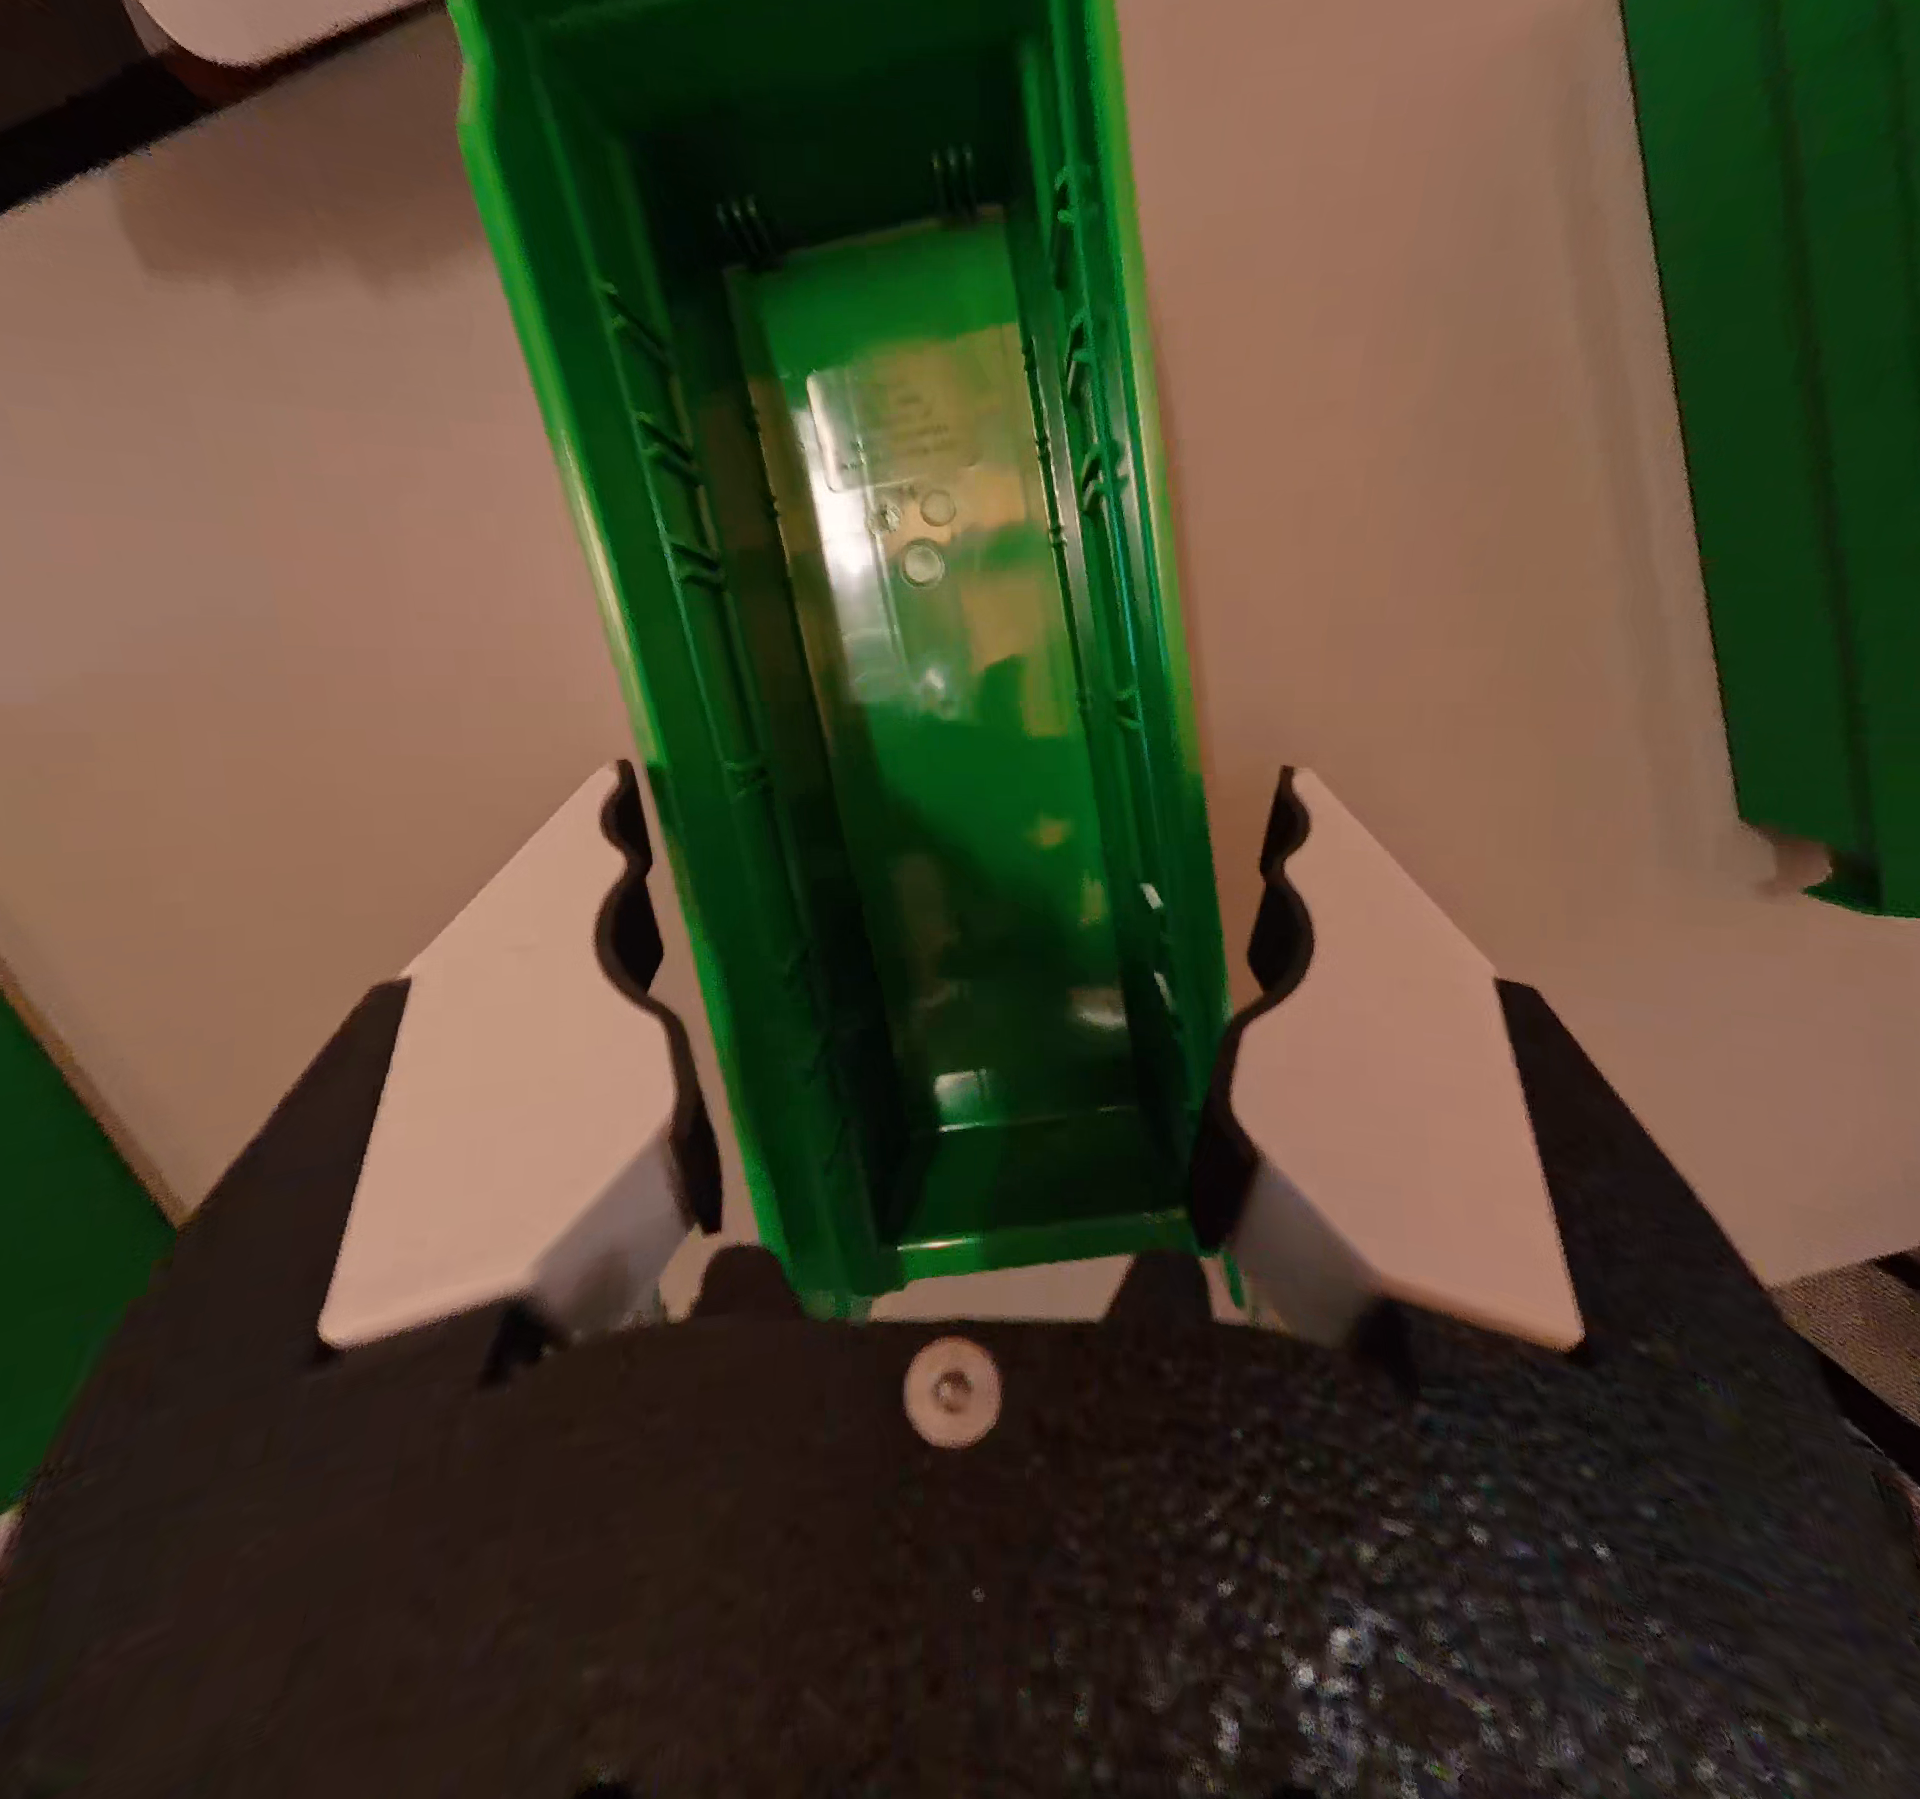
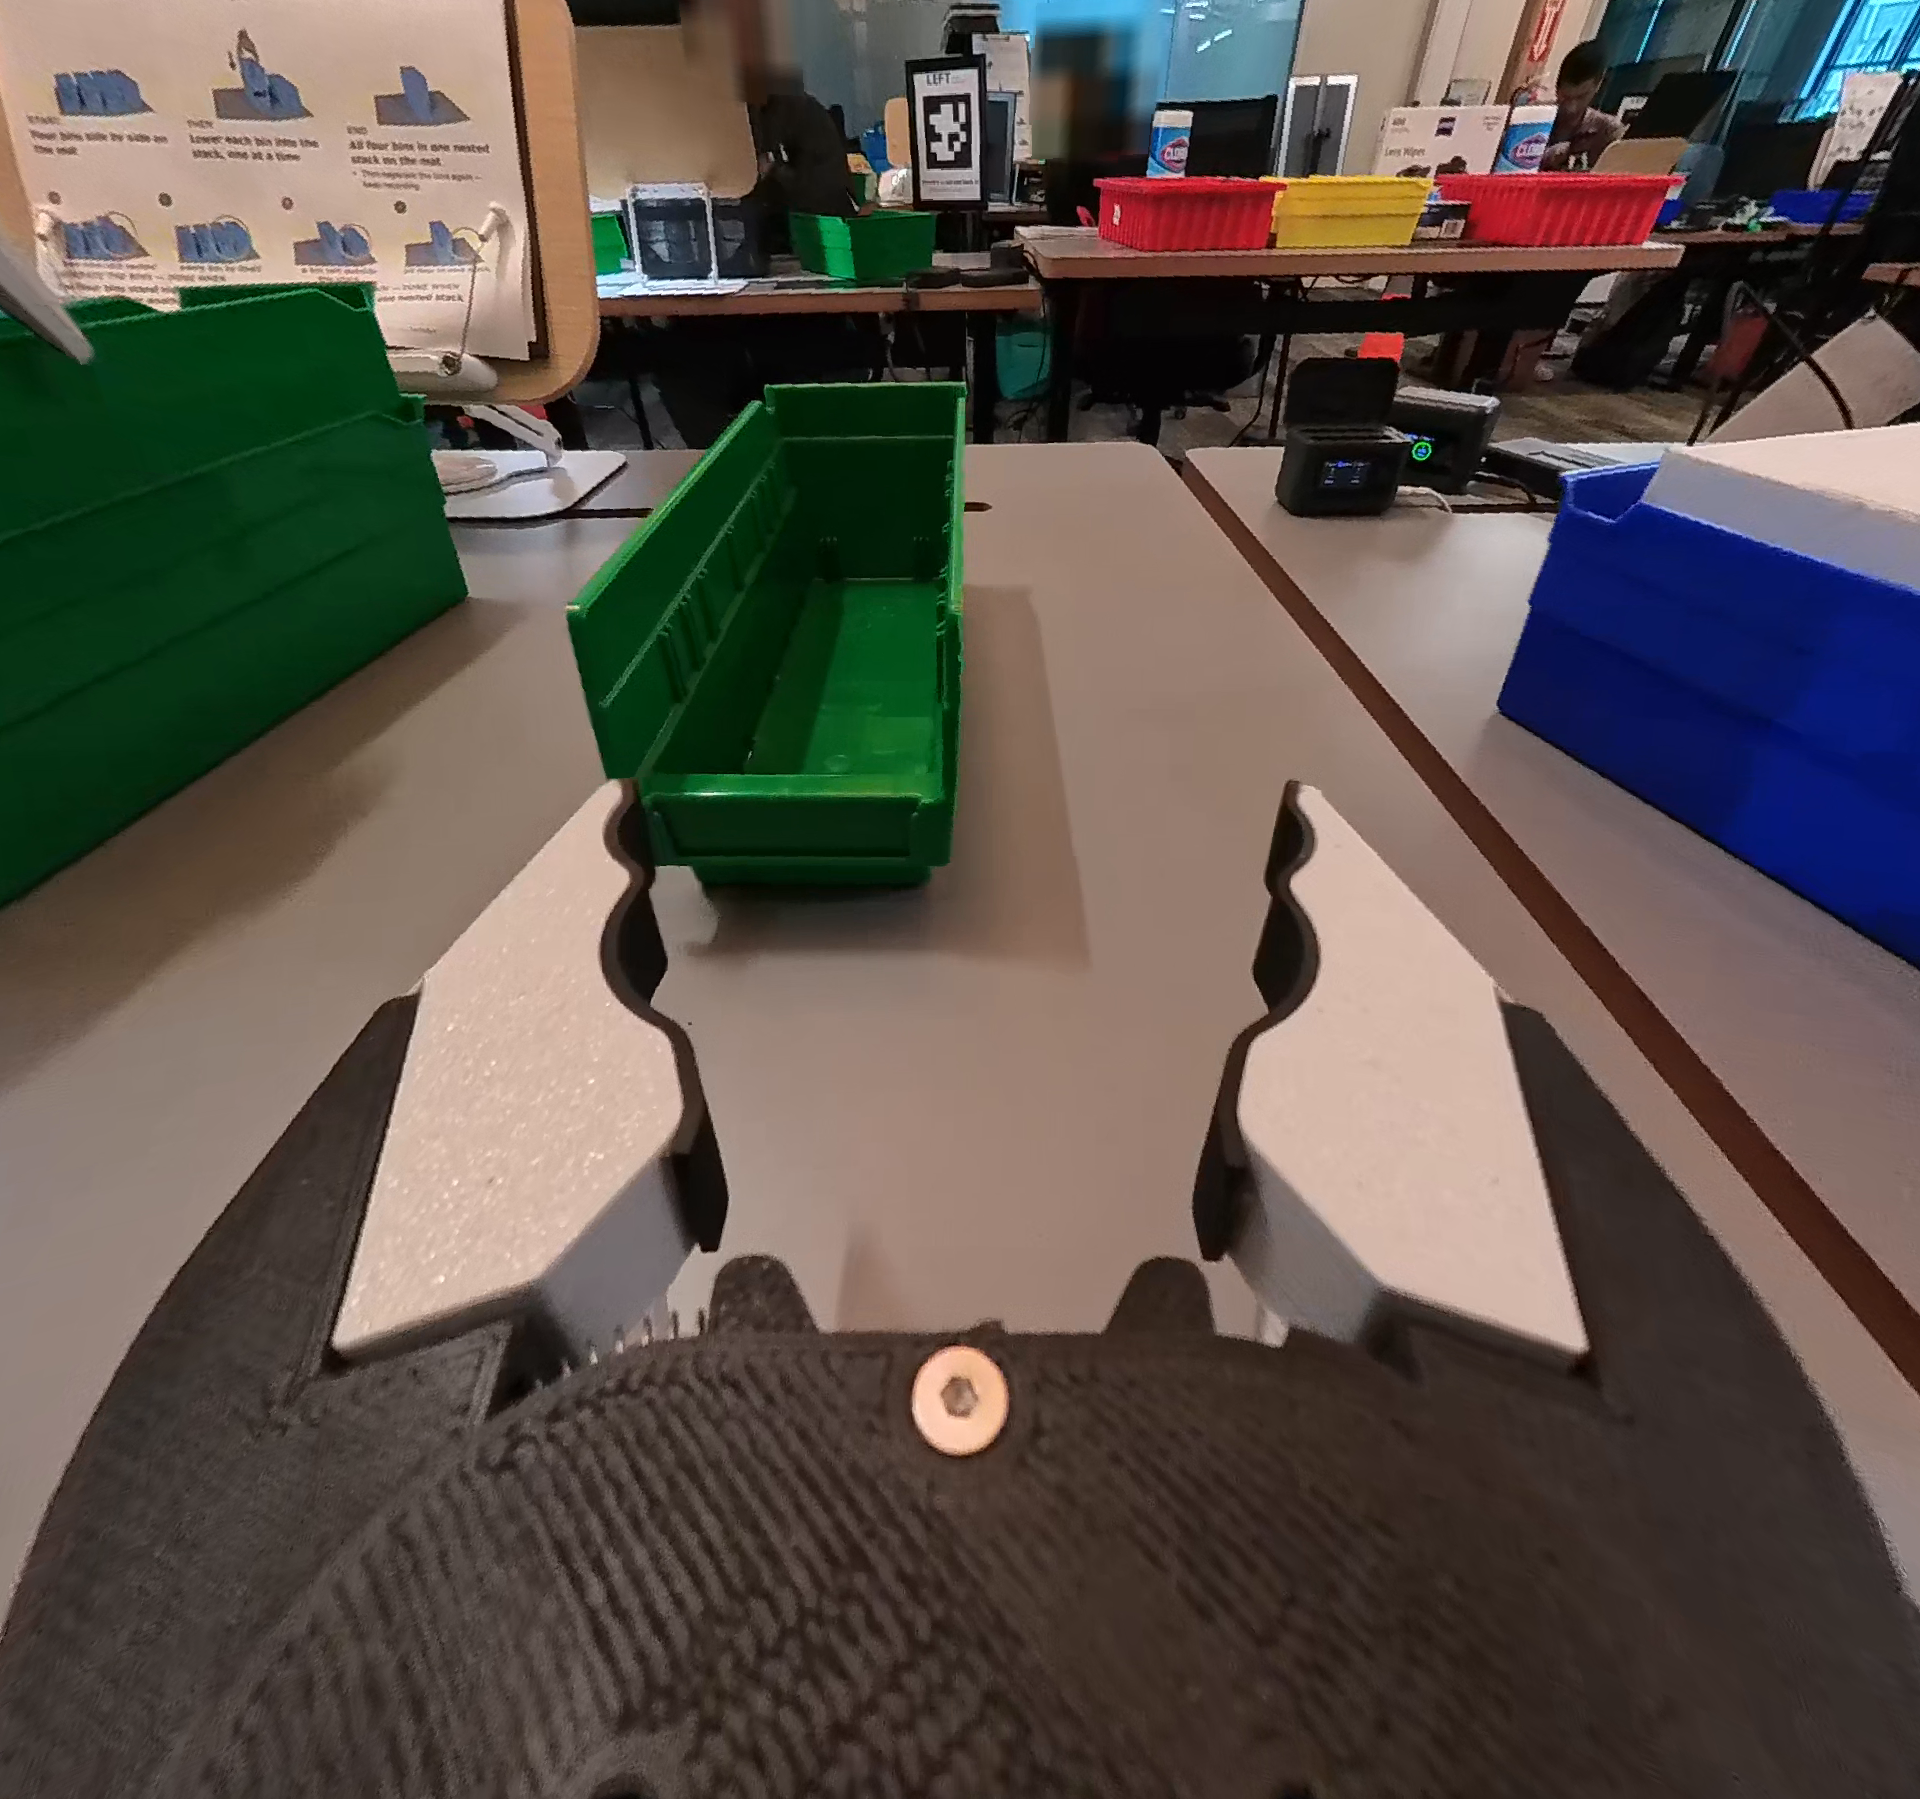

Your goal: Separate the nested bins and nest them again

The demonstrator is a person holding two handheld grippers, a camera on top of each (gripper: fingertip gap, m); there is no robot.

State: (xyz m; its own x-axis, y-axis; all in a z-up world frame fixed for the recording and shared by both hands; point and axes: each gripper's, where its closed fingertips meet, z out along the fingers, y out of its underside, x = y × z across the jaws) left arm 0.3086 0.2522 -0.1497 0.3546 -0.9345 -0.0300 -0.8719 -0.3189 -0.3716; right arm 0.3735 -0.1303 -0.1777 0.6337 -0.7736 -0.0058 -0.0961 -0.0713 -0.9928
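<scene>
An instruction poster [image 2: 260, 87] stood far left above stacked green bins [image 2: 208, 544]. One glossy ribbed green bin [image 1: 831, 523] lay between the left gripper's [image 1: 951, 814] parted fingers; the right gripper [image 2: 951, 824] gaped empty, blue bins [image 2: 1714, 689] right.

The left wrist view is dimly, warmly lit and softened by motion blur; glare is reflected off the green bin's floor [image 1: 914, 544]. The right wrist view is brighter and sharper, with wide-angle bending at edges and a shadow cast on the table [image 2: 1039, 762].
</scene>
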